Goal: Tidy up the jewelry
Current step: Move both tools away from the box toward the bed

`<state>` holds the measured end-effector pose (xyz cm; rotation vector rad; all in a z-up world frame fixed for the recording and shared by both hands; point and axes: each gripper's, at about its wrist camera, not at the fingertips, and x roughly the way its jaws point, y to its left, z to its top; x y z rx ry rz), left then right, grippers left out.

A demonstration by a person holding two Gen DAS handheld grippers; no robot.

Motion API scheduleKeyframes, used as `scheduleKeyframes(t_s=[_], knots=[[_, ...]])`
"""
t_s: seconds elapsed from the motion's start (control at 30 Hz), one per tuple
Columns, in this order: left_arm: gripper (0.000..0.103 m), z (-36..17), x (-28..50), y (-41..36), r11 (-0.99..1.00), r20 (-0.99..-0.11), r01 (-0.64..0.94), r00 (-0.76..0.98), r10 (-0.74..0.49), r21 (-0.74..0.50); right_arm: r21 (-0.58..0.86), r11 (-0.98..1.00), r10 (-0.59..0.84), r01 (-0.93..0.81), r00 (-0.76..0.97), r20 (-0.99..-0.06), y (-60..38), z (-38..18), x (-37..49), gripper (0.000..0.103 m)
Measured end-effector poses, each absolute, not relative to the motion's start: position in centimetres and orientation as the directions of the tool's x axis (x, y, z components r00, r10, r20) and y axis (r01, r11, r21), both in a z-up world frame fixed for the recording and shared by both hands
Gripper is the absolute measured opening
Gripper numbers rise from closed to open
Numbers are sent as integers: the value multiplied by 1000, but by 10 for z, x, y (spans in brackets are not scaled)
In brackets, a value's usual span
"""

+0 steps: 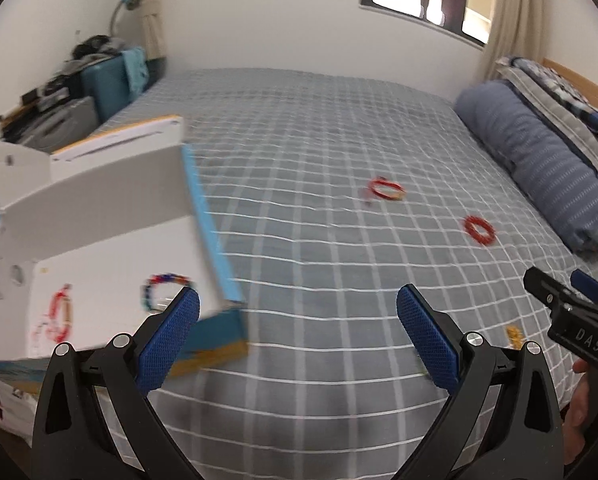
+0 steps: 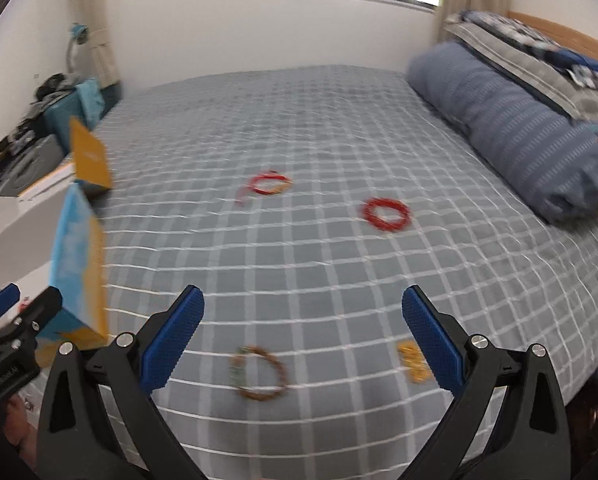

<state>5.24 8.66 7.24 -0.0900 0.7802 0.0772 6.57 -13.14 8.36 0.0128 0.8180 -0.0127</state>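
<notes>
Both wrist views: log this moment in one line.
left tool open, empty | right tool open, empty | box holds two bracelets | four pieces on bed

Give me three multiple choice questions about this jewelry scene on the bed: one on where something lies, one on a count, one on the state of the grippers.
1. Where does the multicoloured bead bracelet lie?
A. inside the open white box
B. on the blue bolster pillow
C. on the windowsill

2. How many bracelets lie on the checked bedspread in the right wrist view, not counting the small yellow item?
A. one
B. three
C. six

3. How do the left gripper and right gripper stand?
A. both shut
B. one shut on a bracelet
C. both open, holding nothing

Answers: 1 A, it rests on the box's white floor. 2 B, two red and one brown. 3 C, fingers wide apart with only bedspread between.
</notes>
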Motion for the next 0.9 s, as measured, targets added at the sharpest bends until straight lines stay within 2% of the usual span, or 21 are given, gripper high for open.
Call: scheduleKeyframes(t_s=[0.17,0.4,0.77,0.83,0.9], knots=[[97,50,70,42,999,-728,-18,685,-14,-36,-16,998,-53,62,661,-749,-170,56,65,95],[97,6,86,5,999,-771,43,637,-15,16,5,996,-53,93,613,-788,-211,6,66,95],[97,-42,87,-13,996,-784,85,620,-25,35,11,996,-46,91,597,-801,-227,-35,65,95],[97,-45,89,-15,995,-782,92,623,-35,29,8,997,-41,80,595,-803,-227,-40,64,92],[97,-50,90,-15,996,-780,89,624,-32,30,0,997,-42,72,581,-812,-227,-47,64,83]])
